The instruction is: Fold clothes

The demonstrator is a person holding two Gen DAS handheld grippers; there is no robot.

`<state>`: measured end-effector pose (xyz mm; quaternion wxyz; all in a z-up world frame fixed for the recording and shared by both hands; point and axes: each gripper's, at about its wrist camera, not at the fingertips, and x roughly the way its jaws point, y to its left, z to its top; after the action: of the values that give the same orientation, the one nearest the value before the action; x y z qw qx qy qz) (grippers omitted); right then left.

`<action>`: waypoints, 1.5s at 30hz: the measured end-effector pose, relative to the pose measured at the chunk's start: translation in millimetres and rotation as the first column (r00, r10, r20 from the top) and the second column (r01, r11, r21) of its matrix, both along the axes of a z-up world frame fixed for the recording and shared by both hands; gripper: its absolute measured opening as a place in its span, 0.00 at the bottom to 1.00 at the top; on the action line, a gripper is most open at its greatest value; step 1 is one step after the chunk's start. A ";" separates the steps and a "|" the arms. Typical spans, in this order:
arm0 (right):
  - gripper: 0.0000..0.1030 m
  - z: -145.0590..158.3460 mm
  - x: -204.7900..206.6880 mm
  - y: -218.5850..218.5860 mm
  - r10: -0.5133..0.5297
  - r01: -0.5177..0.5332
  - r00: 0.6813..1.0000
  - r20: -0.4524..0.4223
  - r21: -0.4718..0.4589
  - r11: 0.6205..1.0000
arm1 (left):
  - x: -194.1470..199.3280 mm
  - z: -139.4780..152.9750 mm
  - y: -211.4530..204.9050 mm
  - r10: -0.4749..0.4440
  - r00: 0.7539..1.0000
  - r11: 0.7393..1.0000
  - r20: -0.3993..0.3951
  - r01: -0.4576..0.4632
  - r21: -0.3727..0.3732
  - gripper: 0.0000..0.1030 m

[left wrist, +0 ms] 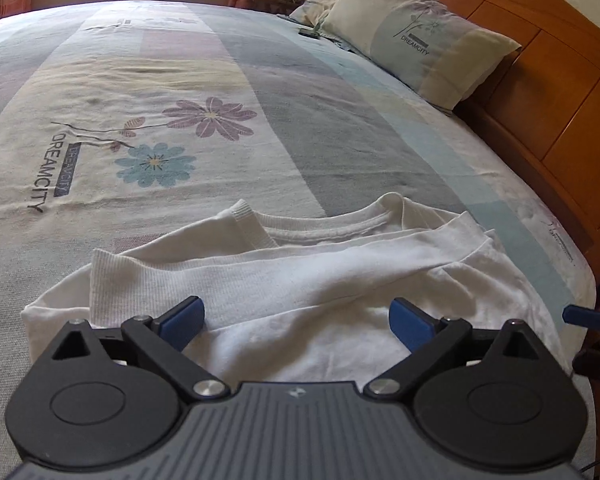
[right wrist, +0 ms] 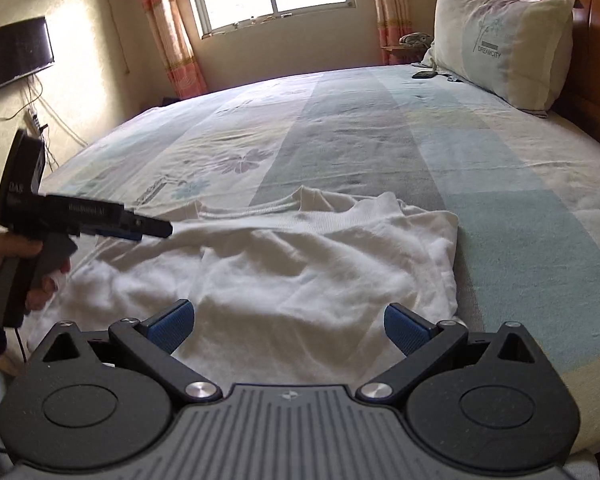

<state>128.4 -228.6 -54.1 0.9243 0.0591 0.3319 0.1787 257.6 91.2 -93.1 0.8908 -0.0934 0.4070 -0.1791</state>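
Garment: white sweater [left wrist: 300, 276], partly folded, collar far side, lay on the bedspread [left wrist: 340, 120] near its edge, long axis crosswise. Left gripper [left wrist: 296, 320] and right gripper [right wrist: 288, 324], both spread, empty, hovered above its near hem, about equally close.

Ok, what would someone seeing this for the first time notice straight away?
A white shirt lies rumpled at the near edge of the bed, neckline toward the far side. Both grippers hover open over it, the left gripper and right gripper. A Dreamcity pillow leans on the wooden headboard.
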 end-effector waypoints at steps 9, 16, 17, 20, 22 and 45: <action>1.00 -45.7 80.7 24.0 -0.105 0.099 0.992 -0.064 -0.081 0.992 | 20.0 -3.9 31.2 0.034 0.998 0.998 0.048 -0.032 -0.053 0.96; 1.00 -27.0 76.5 45.7 -0.120 0.119 0.993 -0.012 -0.103 0.988 | 15.1 13.9 47.5 0.070 0.995 0.994 0.066 -0.063 -0.090 0.96; 1.00 -21.2 77.1 53.4 -0.094 0.094 0.996 0.003 -0.114 0.989 | 12.9 17.1 48.6 0.071 0.994 0.994 0.082 -0.063 -0.092 0.96; 1.00 -21.6 89.0 72.7 -0.088 0.088 0.996 0.006 -0.141 0.986 | 7.3 23.2 54.3 0.078 0.991 0.993 0.108 -0.068 -0.093 0.96; 1.00 -27.1 99.9 84.5 -0.107 0.105 0.994 -0.003 -0.158 0.982 | 5.6 23.9 60.8 0.104 0.989 0.992 0.106 -0.094 -0.089 0.96; 1.00 -45.8 109.5 141.3 -0.110 0.081 0.984 -0.143 -0.195 0.977 | -5.6 27.9 56.5 0.085 0.989 0.996 0.118 -0.083 -0.020 0.97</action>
<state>238.0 -87.3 -99.9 0.9052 0.0010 0.4138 0.0966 252.1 147.7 -65.2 0.9195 -0.1062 0.3475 -0.1497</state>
